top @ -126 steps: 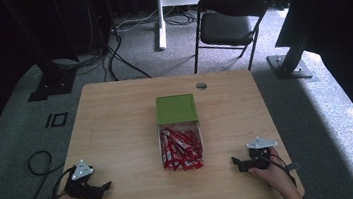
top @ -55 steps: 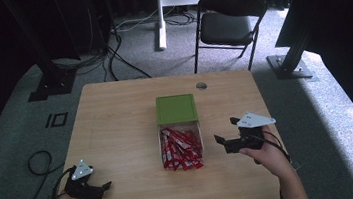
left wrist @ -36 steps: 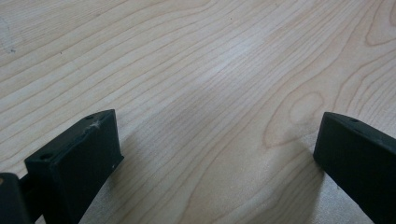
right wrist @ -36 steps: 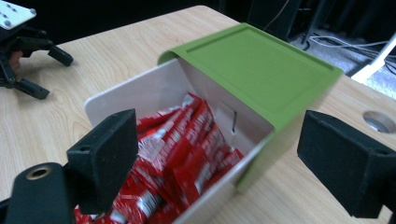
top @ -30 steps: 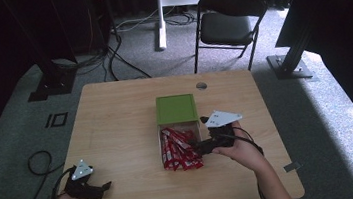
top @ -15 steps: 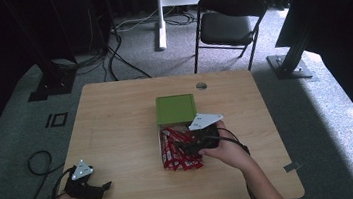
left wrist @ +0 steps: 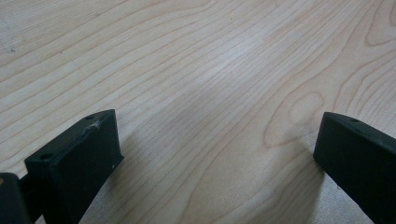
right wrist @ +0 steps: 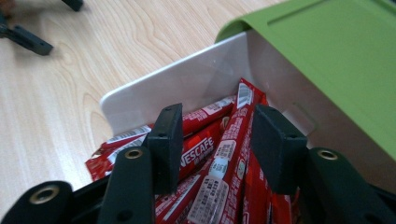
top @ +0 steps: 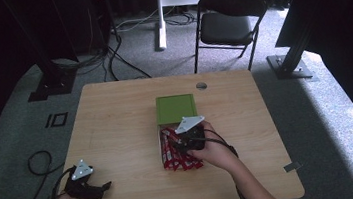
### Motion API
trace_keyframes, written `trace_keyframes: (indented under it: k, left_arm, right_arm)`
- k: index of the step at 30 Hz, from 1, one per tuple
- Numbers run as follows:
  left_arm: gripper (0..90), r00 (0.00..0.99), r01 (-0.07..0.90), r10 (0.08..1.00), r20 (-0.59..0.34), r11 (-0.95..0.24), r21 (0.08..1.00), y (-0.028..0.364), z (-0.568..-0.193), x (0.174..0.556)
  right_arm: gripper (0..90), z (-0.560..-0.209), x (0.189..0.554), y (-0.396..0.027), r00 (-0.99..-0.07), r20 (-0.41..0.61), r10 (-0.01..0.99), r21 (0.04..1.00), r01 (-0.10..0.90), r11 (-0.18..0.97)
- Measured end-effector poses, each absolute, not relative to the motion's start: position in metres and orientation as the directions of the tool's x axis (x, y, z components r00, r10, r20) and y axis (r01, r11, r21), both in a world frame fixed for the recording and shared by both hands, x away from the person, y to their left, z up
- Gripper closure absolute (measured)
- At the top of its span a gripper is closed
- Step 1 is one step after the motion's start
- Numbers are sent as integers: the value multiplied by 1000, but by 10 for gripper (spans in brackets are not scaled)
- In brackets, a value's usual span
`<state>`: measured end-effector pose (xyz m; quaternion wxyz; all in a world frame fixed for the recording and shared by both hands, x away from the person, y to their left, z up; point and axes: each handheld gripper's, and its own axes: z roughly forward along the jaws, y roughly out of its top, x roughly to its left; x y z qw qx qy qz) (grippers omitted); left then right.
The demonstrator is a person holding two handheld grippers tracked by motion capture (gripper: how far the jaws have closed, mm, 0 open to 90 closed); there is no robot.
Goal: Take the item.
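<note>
A white box (right wrist: 187, 79) with a green lid (top: 176, 108) slid towards the far side stands mid-table, holding several red Nescafe sachets (top: 173, 156). My right gripper (top: 177, 147) reaches into the box's open near half. Its jaws have just been closing and stand either side of the sachets (right wrist: 224, 154) with a gap still showing; right gripper (right wrist: 217, 126) is open. My left gripper (top: 105, 186) rests at the table's near-left corner, open (left wrist: 219, 149) over bare wood with nothing between its jaws.
The wooden table (top: 116, 121) has a small round grommet (top: 201, 85) near its far edge. A black folding chair (top: 230, 18) and metal stand bases (top: 289, 66) sit on the carpet beyond. Cables trail on the floor at left.
My right hand has moved left and down from beside the box into the sachets, and its jaws have narrowed. The left gripper has stayed put.
</note>
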<state>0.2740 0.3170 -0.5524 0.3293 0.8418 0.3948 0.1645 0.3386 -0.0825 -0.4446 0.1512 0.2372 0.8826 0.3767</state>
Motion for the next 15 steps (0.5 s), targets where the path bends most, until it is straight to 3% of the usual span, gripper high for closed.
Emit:
trace_keyframes:
  k: [5,15]
  left_arm:
    - [14,634,556,773,17,-472,684,317,-552,274]
    - [14,634,556,773,17,-472,684,317,-552,274]
  right_arm:
    - [685,-450,345,-78,-815,-72,575,711,362,603]
    - [673,-459,350,-73,-786,-68,615,671,420,611]
